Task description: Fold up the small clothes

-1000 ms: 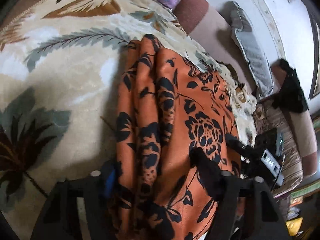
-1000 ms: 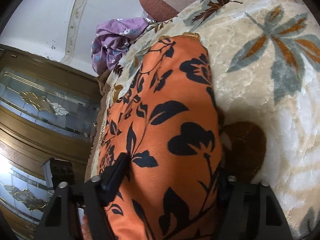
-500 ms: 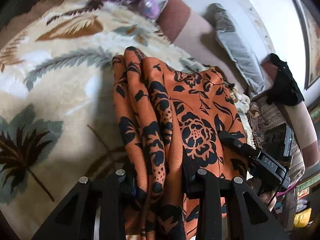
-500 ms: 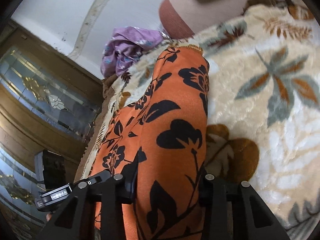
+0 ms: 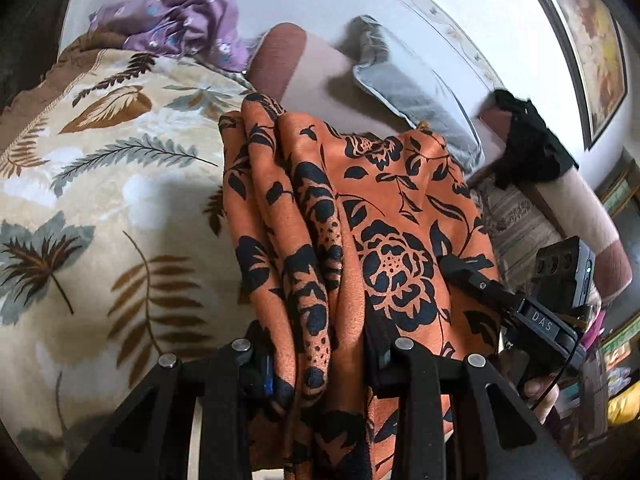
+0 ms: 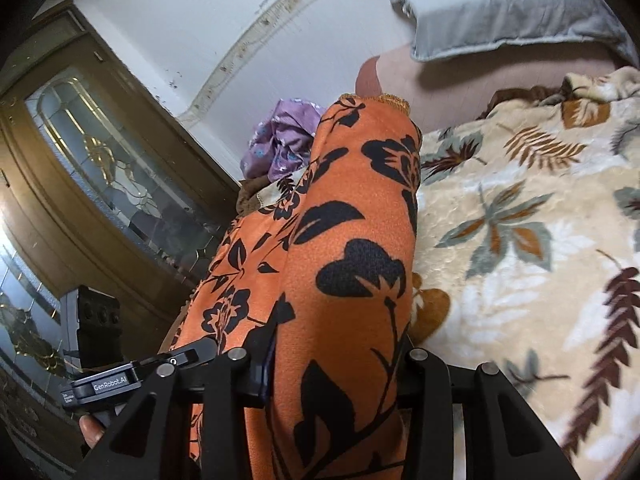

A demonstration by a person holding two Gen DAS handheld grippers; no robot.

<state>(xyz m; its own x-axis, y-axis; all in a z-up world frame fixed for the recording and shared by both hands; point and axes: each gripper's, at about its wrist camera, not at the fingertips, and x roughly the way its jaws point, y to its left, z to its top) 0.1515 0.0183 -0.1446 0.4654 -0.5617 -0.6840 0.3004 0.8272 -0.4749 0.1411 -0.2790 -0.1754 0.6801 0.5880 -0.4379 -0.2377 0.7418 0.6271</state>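
An orange garment with a black flower print (image 5: 384, 216) hangs stretched between my two grippers, lifted above the leaf-patterned blanket (image 5: 100, 208). My left gripper (image 5: 320, 356) is shut on a bunched edge of it. My right gripper (image 6: 336, 352) is shut on the other edge; the cloth (image 6: 344, 248) rises in a fold in front of its camera. The right gripper also shows at the right of the left wrist view (image 5: 500, 300), and the left gripper at the lower left of the right wrist view (image 6: 132, 376).
A purple flowered garment (image 5: 180, 28) lies crumpled at the blanket's far edge, also in the right wrist view (image 6: 284, 140). A grey pillow (image 6: 512, 12) rests on the pink-brown sofa back (image 5: 304, 72). A black cloth (image 5: 524, 140) hangs over the armrest. A glazed wooden door (image 6: 100, 168) stands to the left.
Both grippers closed on the orange garment's edges and lifted it up off the blanket; both views now tilt higher, showing more wall, pillow and door.
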